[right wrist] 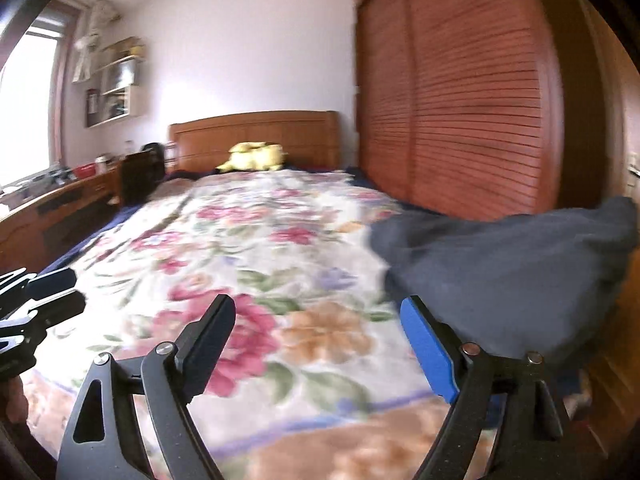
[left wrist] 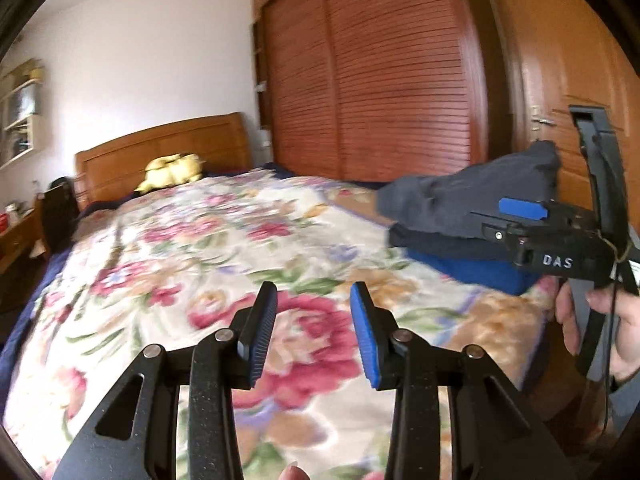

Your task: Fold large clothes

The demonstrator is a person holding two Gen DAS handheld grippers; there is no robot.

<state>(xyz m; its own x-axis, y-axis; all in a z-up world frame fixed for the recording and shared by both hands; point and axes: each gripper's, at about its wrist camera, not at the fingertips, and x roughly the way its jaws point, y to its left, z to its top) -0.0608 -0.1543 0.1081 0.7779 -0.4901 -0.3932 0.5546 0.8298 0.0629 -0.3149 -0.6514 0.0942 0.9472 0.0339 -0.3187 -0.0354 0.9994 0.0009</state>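
Clothes sit piled at the bed's right edge; we hold left tongs and right tongs spread, gripping nothing, wardrobe beyond.

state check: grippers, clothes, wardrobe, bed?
left gripper: open, empty, over the blanket
right gripper: open, empty
dark grey garment: bunched, unfolded, at bed's right edge
blue garment: under the grey one
wardrobe doors: shut
floral blanket: spread flat

Only one text can be read: the white letters "DAS", written on the black body of the right tongs, seen in the left wrist view. No other label is legible.
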